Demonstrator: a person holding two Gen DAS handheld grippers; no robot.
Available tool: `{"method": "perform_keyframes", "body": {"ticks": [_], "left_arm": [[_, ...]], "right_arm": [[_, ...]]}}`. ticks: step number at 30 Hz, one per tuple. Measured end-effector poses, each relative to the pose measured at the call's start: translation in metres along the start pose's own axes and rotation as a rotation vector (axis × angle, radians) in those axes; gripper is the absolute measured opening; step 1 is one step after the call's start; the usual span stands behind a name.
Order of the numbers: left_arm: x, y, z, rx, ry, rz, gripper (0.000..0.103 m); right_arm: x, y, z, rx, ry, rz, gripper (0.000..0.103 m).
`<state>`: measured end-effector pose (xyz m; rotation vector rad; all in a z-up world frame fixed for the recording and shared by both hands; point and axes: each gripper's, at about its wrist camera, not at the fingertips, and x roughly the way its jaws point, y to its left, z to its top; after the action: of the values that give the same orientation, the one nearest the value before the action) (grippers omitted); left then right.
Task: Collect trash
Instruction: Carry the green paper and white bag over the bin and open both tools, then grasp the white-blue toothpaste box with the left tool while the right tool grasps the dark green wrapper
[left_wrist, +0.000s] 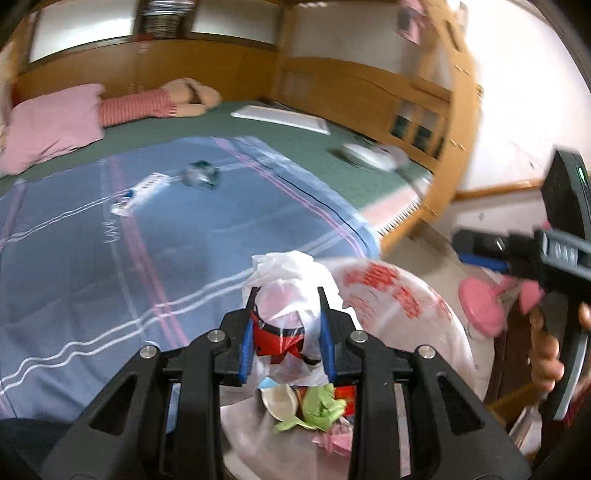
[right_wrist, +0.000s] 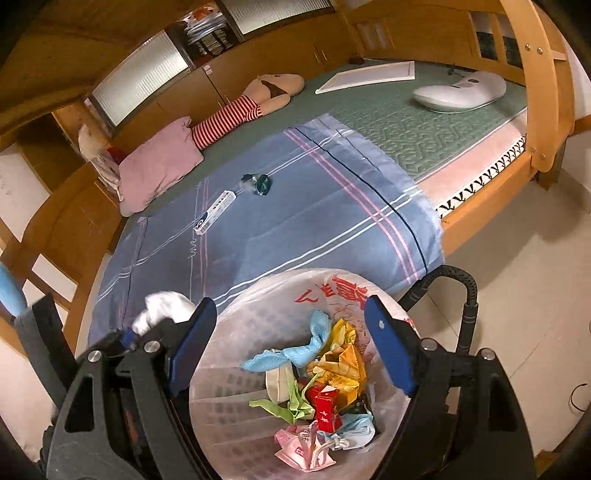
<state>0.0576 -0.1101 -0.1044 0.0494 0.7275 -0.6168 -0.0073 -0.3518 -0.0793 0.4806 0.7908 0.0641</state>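
Two bits of trash are left on the bed: a long white box (right_wrist: 215, 212) and a crumpled teal wrapper (right_wrist: 257, 183), lying near each other on the blue striped sheet (right_wrist: 314, 221). Neither is touched by anything.

My left fingers (left_wrist: 287, 334) are clamped on a bunched-up white plastic bag (left_wrist: 291, 280) with something red showing through it, held right above the rim of the bin bag (right_wrist: 221, 350). That bin bag is clear plastic with red print, sits on the floor just beside the bed's edge, and has a pile in it: a red carton (right_wrist: 327, 408), a yellow wrapper (right_wrist: 341, 360), green scraps (right_wrist: 291, 404), pale blue bits (right_wrist: 295, 350), pink paper (right_wrist: 295, 445).

My right fingers (right_wrist: 291, 349) are spread wide with nothing between the pads, hanging over the mouth of the bin bag. From the left camera you can see my right hand (left_wrist: 546, 354) on its grip off to the side, blurred.

Further up the bed there's a pink pillow (right_wrist: 159, 168), a plush toy in a red striped top (right_wrist: 236, 114), a white flat panel (right_wrist: 369, 77) and a white rounded gadget (right_wrist: 460, 92) on the green mattress cover (right_wrist: 424, 129). Wooden bed frame (right_wrist: 543, 92) all around, pale tile floor (right_wrist: 517, 277) on the right.
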Motion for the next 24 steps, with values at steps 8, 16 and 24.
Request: {"method": "perform_keyframes", "body": {"ticks": [8, 16, 24], "left_arm": [[0.015, -0.040, -0.018, 0.171, 0.095, -0.165, 0.079], [0.009, -0.017, -0.013, 0.084, 0.025, -0.064, 0.089], [0.013, 0.062, -0.004, -0.137, 0.013, 0.152, 0.089]], "right_arm": [[0.006, -0.004, 0.000, 0.018, 0.010, 0.009, 0.081], [0.015, -0.005, -0.001, 0.029, 0.023, 0.001, 0.081], [0.041, 0.003, -0.003, 0.014, 0.074, -0.003, 0.081]]}}
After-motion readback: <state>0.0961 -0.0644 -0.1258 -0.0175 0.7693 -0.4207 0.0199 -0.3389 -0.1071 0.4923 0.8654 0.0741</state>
